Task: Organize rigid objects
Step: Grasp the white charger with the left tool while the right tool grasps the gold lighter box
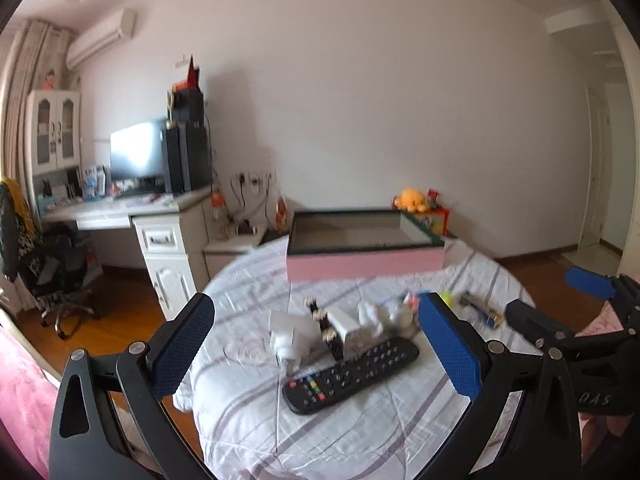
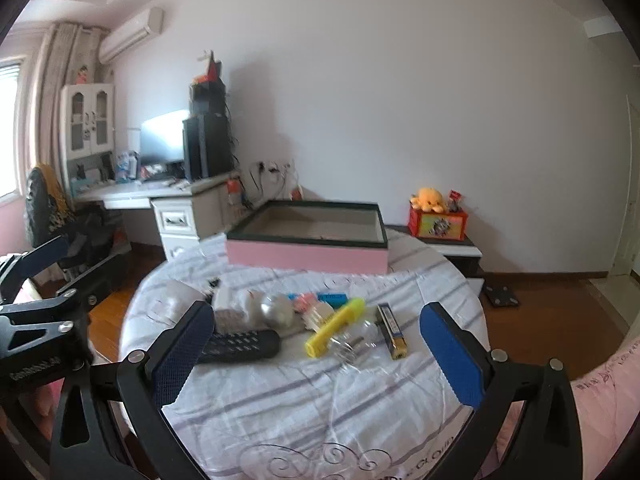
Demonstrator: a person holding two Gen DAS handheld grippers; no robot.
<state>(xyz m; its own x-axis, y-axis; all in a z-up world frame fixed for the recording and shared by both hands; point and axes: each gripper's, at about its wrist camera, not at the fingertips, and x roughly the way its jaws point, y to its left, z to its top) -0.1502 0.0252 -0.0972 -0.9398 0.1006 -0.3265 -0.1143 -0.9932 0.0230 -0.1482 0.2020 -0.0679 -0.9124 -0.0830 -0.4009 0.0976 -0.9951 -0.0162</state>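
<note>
A round table with a striped white cloth carries a pile of small objects. A black remote lies nearest my left gripper, which is open and empty above it. Behind it lie a white charger and a white box. In the right wrist view my right gripper is open and empty over a yellow highlighter, a clear bulb and a battery. The remote lies at its left finger. An open pink box stands at the table's far side.
A white desk with a monitor stands back left, with a black office chair beside it. A red box with a yellow plush toy sits on a low stand at the right. The floor is wooden.
</note>
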